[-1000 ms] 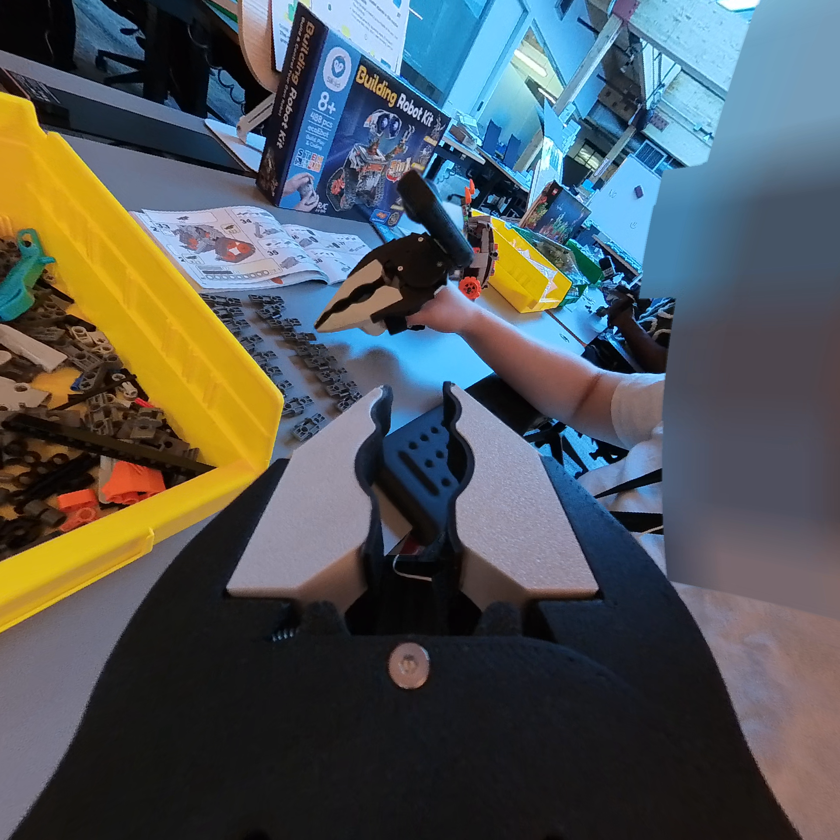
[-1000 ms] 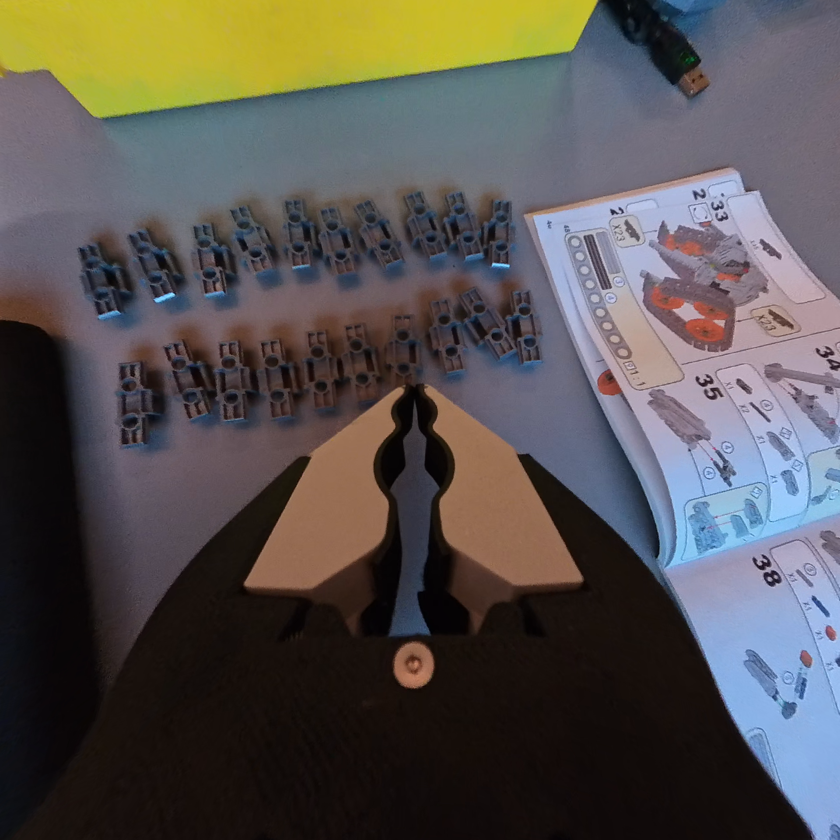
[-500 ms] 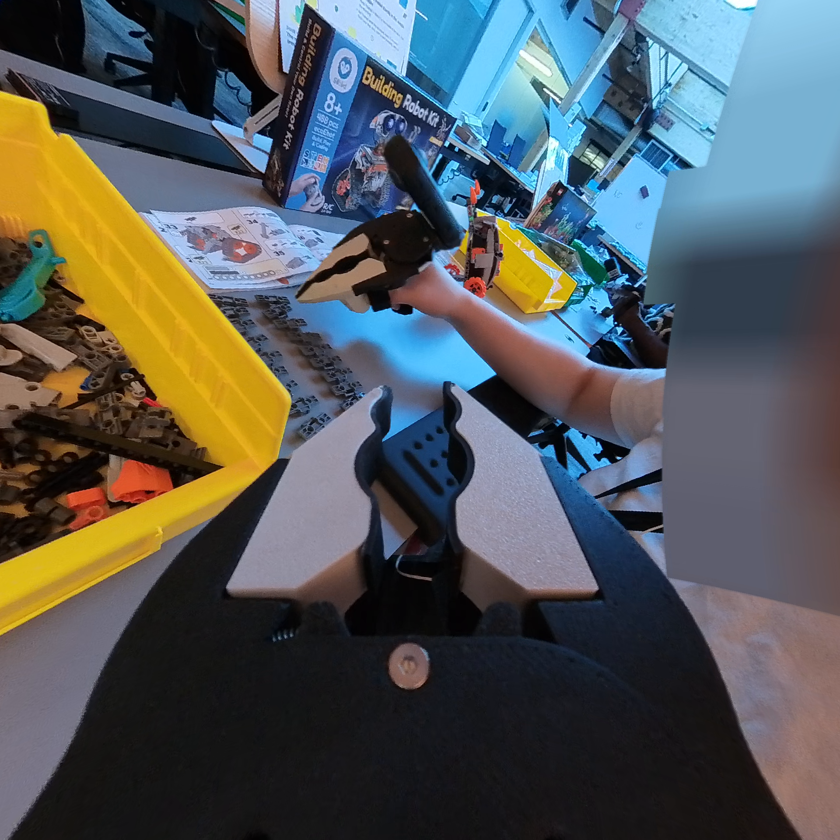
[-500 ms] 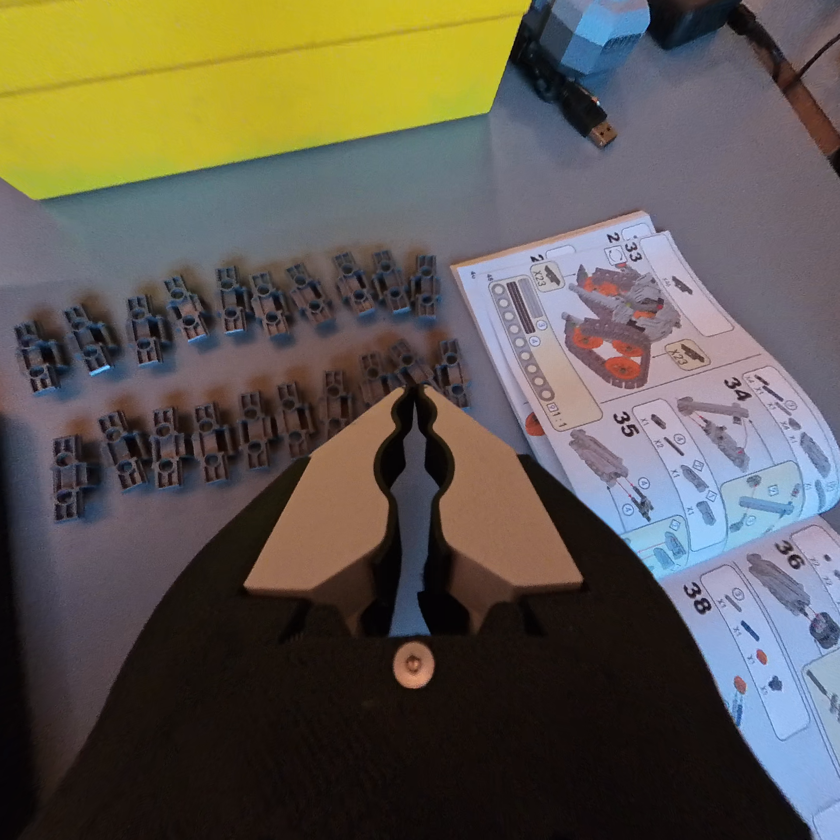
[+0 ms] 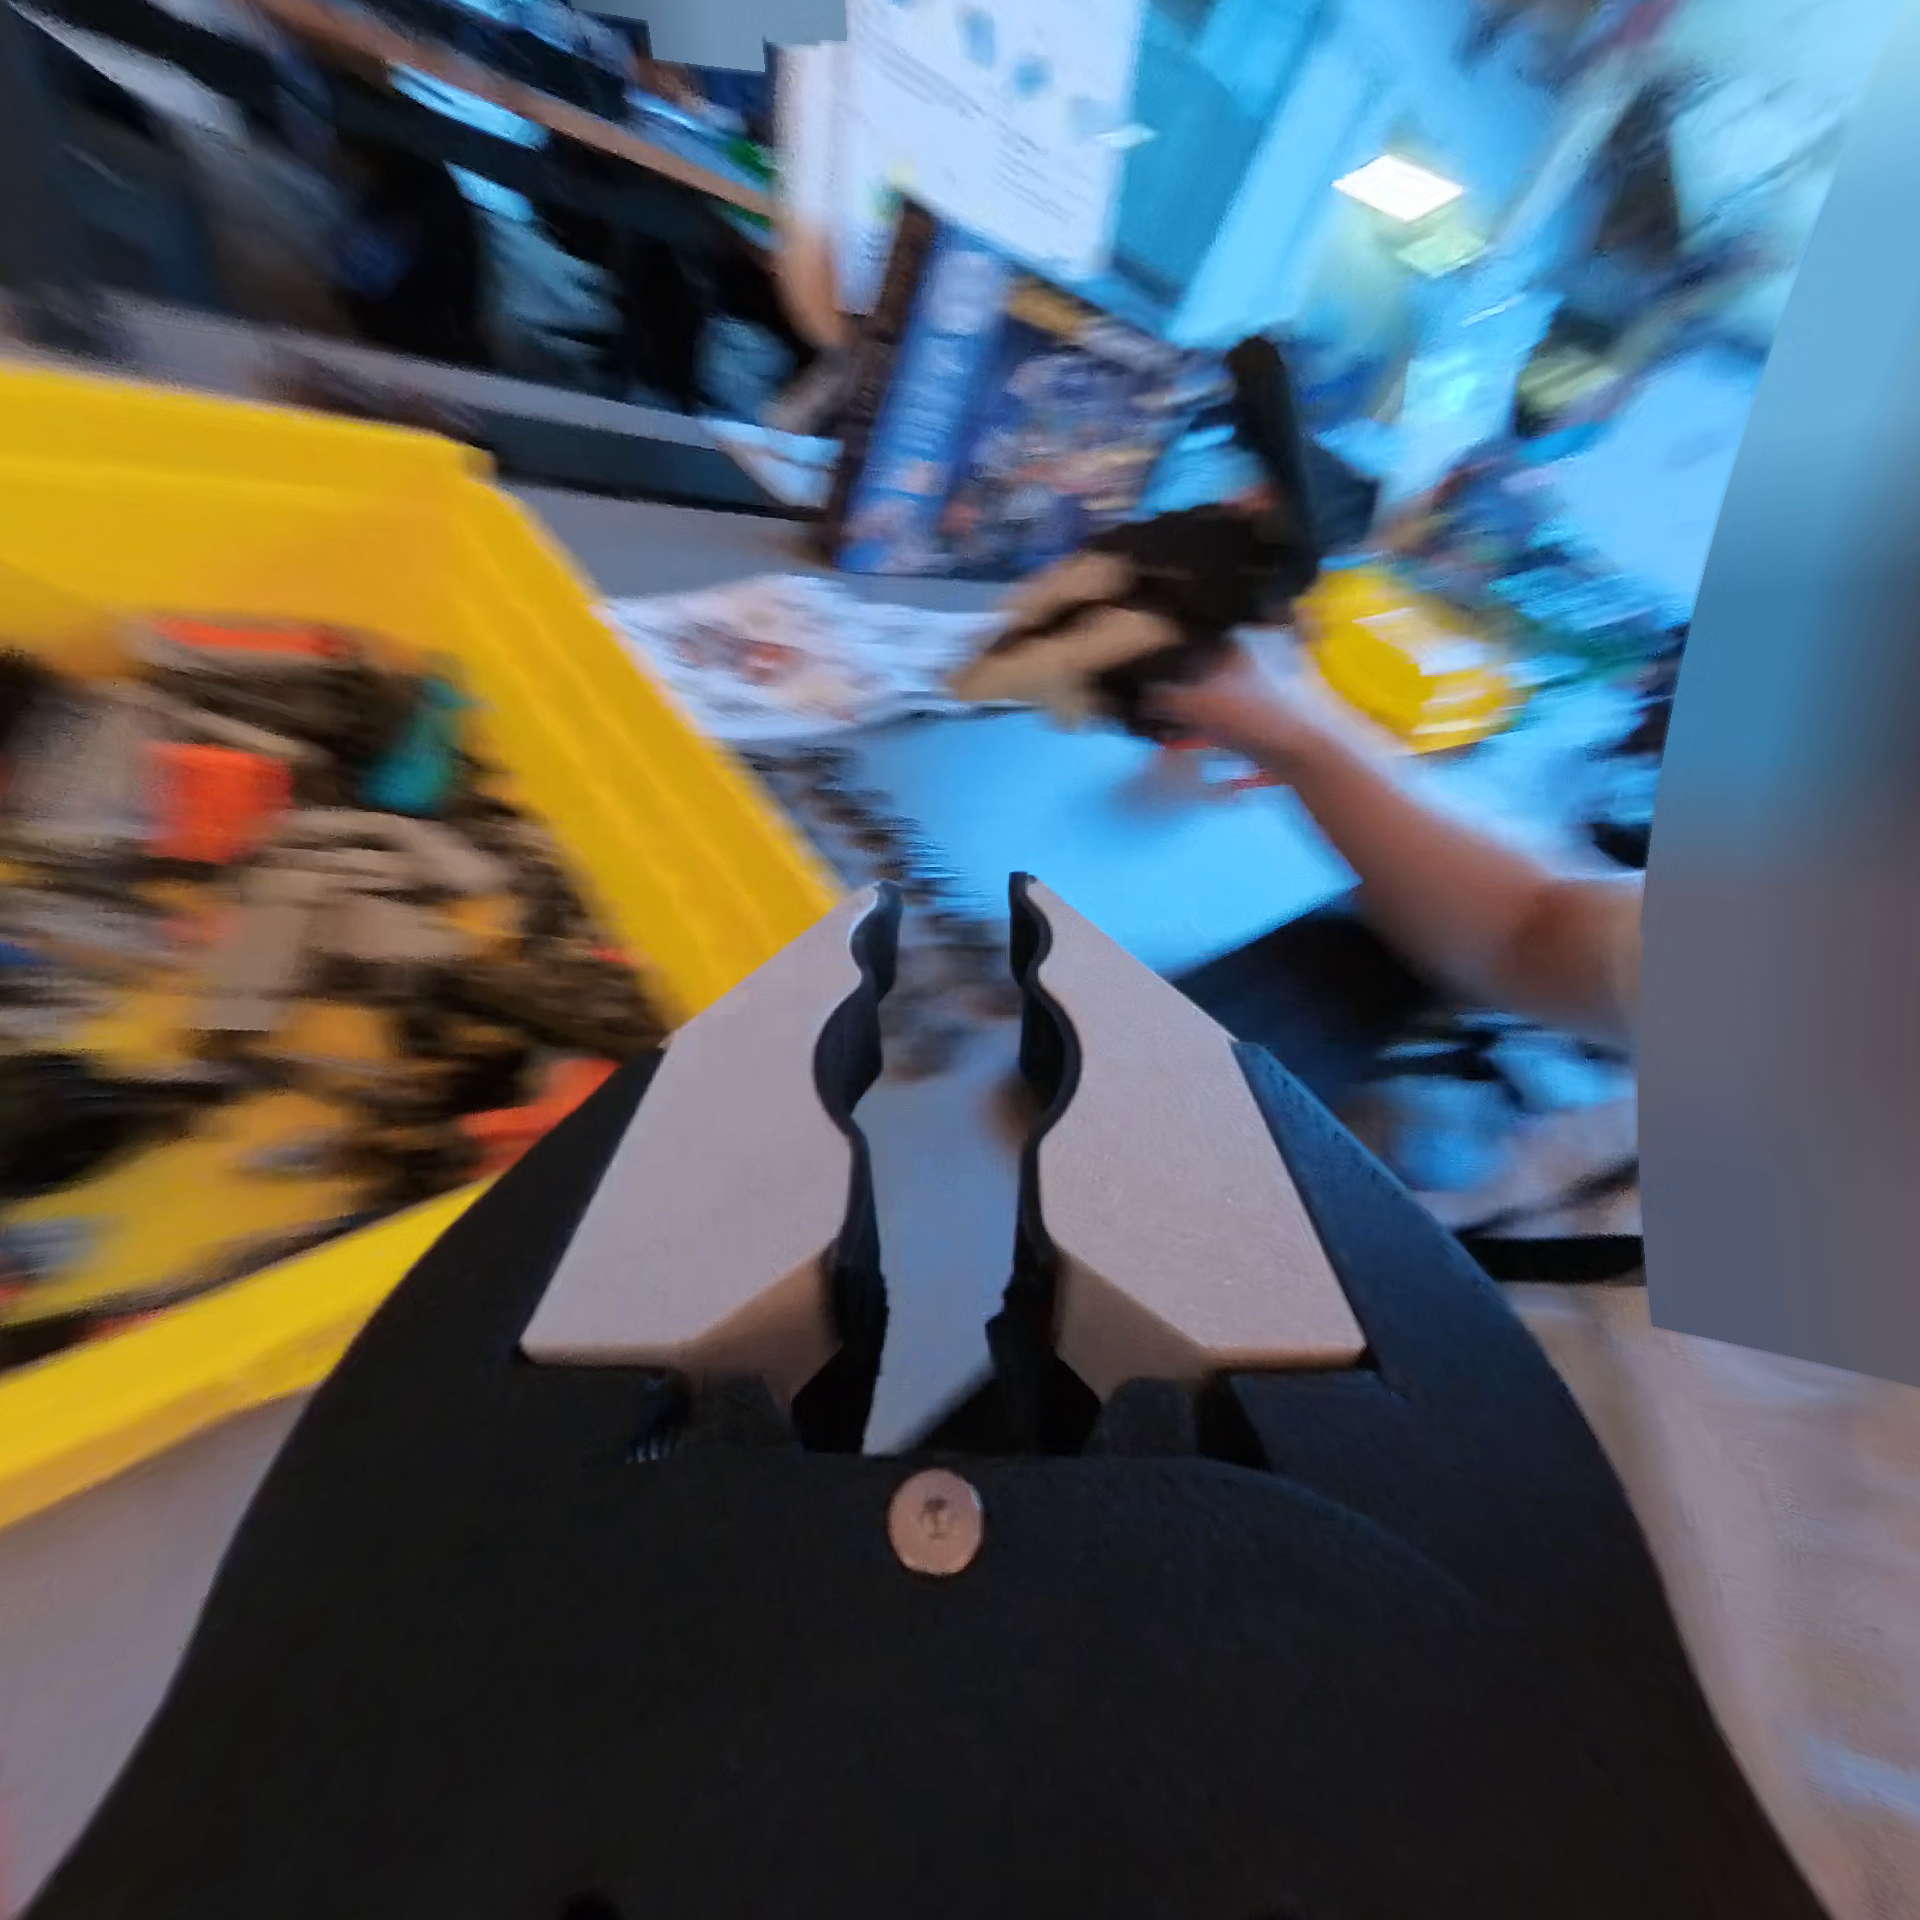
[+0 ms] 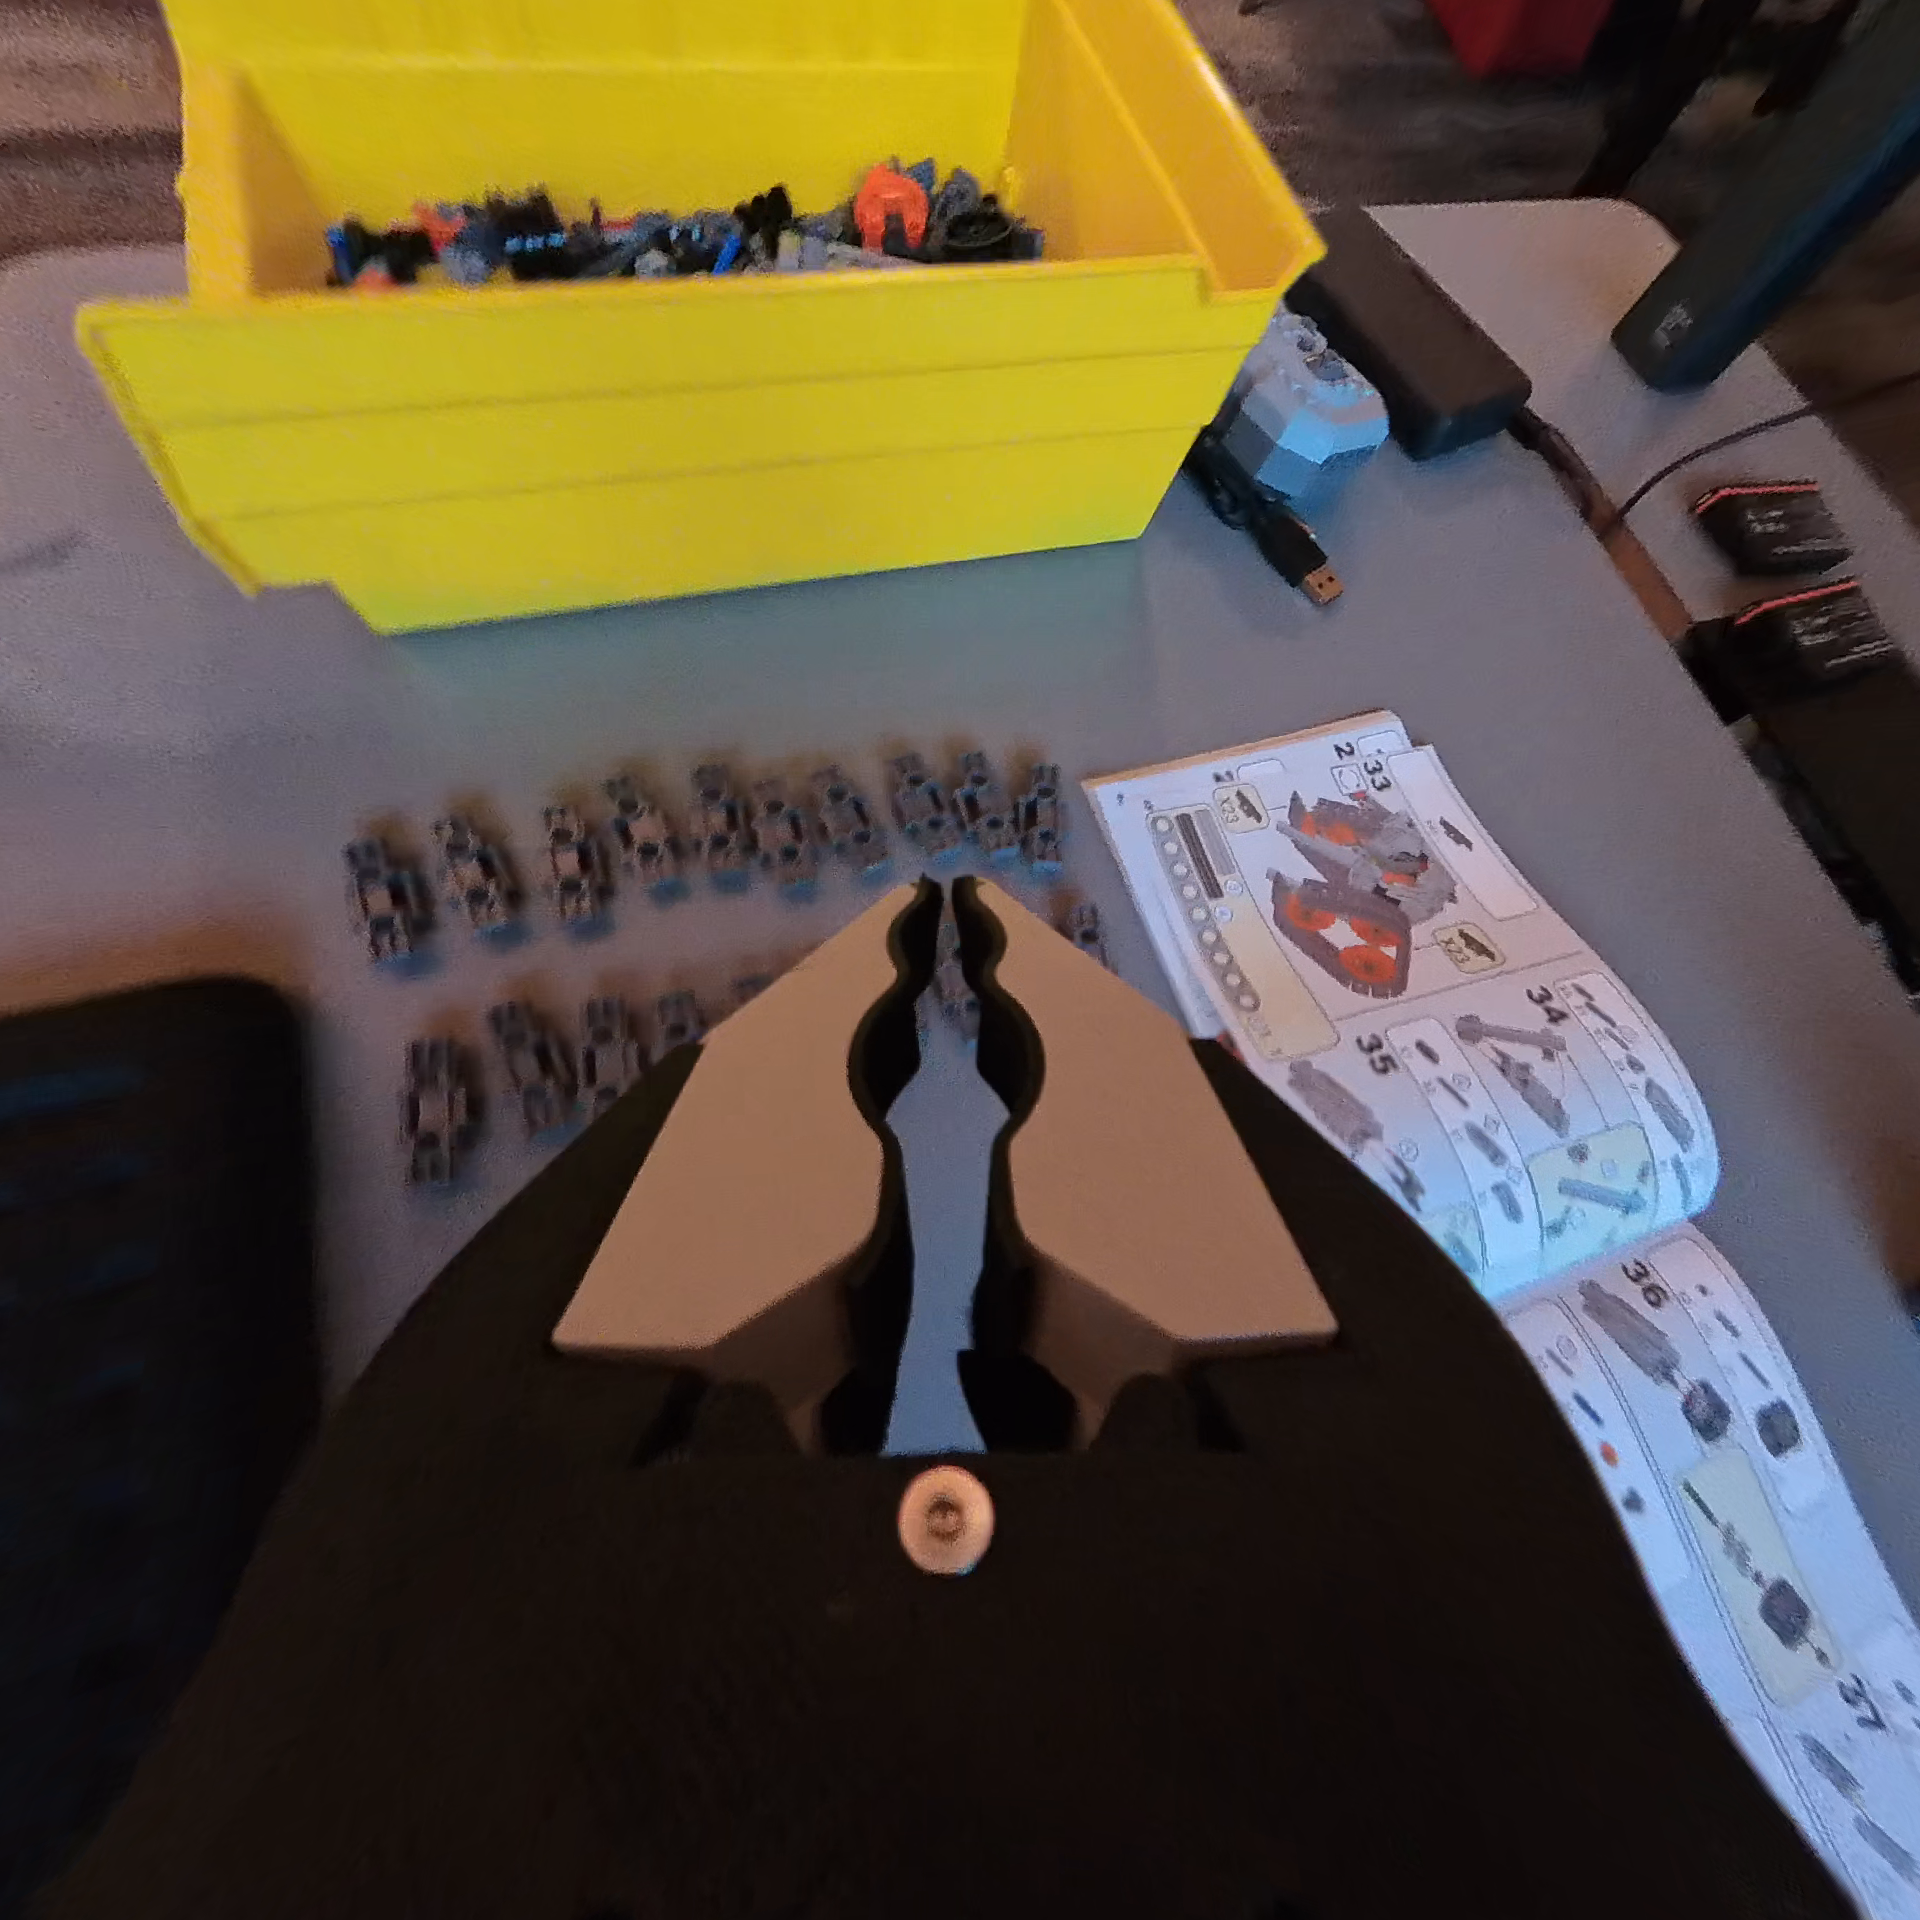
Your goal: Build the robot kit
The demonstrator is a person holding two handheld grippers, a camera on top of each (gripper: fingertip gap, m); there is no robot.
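My left gripper (image 5: 951, 894) is open and empty, its jaws a small gap apart, low over the grey table beside the yellow bin (image 5: 644, 665) of mixed building parts. This view is heavily blurred. My right gripper (image 6: 942, 888) is shut and empty, and hovers over two rows of small grey connector parts (image 6: 727, 831) laid out on the table. It also shows in the left wrist view (image 5: 1143, 613), held by a hand above the table. An open instruction booklet (image 6: 1403, 987) lies right of the rows. The yellow bin (image 6: 665, 436) stands behind them.
A grey block with a USB cable (image 6: 1288, 436) and a black box (image 6: 1413, 332) lie right of the bin. A dark object (image 6: 135, 1247) sits at the left. A kit box (image 5: 997, 447), a second yellow bin (image 5: 1403, 665) and the person's arm (image 5: 1434, 852) are beyond. There is about 25 cm between the tips of the two grippers.
The black part that my left gripper held is gone from its jaws, and that view swings fast. My right gripper has risen and pulled back, bringing the whole bin into view.
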